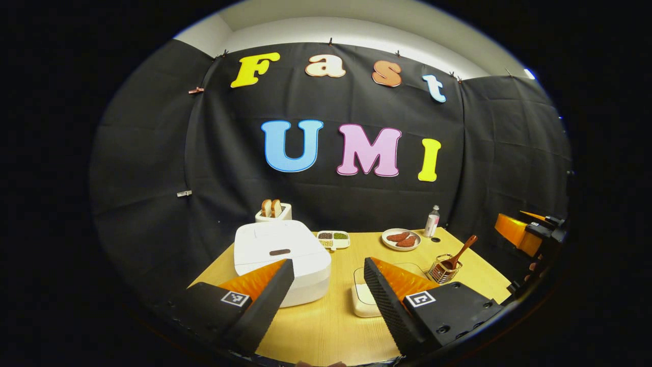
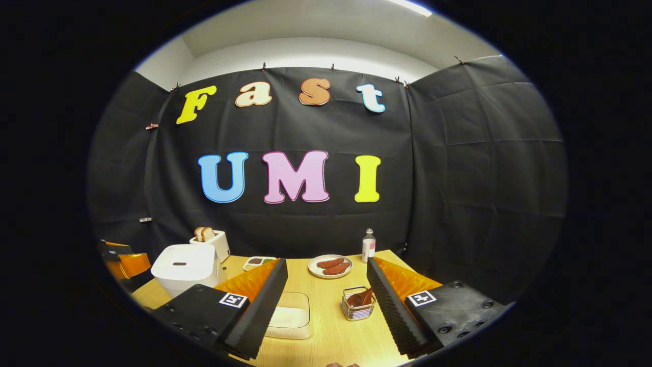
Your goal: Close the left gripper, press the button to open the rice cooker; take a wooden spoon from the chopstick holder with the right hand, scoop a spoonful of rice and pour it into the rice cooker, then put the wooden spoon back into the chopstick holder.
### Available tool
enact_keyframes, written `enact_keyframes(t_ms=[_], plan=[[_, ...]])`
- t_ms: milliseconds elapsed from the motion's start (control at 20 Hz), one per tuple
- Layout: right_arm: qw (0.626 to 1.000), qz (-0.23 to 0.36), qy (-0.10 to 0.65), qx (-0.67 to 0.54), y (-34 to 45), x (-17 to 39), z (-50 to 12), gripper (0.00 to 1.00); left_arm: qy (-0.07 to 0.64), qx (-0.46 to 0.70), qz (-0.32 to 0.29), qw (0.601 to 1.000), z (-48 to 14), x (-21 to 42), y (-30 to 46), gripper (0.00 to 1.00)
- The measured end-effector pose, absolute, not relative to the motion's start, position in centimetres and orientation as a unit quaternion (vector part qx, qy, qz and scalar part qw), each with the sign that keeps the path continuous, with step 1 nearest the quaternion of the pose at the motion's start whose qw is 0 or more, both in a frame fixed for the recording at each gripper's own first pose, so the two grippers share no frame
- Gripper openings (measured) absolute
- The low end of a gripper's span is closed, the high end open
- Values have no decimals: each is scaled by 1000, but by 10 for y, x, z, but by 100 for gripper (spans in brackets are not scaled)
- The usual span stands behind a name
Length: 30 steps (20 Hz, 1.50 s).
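A white rice cooker with its lid down stands at the left of the wooden table; its dark button faces up on the lid. My left gripper hovers open above the table's near edge, just right of the cooker. A wooden spoon stands in a wire chopstick holder at the right. A clear box of rice sits between cooker and holder. In the right gripper view, my right gripper is open above the near edge, with the rice box, the holder and the cooker ahead.
A toaster with bread stands behind the cooker. A divided dish of beans, a plate of sausages and a small bottle line the table's far side. Black cloth walls enclose the table.
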State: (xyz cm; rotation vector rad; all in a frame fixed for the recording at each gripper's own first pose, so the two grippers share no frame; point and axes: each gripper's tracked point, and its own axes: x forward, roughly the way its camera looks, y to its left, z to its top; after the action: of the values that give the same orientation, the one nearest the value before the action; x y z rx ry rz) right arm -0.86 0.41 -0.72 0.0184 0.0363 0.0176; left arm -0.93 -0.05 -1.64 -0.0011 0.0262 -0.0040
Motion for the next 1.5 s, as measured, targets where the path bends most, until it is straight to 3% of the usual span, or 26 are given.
enact_keyframes(t_ms=[600, 950, 1250, 1450, 1500], plan=[[1000, 1, 18, 9, -1, -17, -8, 98, 19, -2, 4, 1000, -18, -5, 10, 95], [1000, -8, 27, 10, -5, -16, -14, 98, 13, 1, 41, 999, -3, 21, 48, 93], [999, -14, 48, -8, -9, -17, -30, 98, 20, -24, 59, 998, -2, 59, 80, 65], [998, -24, 63, -16, -15, -15, -38, 98, 37, -30, 64, 997, -7, 90, 102, 39], [997, -26, 66, -18, -16, -14, -40, 98, 42, -32, 65, 996, -11, 97, 107, 29]])
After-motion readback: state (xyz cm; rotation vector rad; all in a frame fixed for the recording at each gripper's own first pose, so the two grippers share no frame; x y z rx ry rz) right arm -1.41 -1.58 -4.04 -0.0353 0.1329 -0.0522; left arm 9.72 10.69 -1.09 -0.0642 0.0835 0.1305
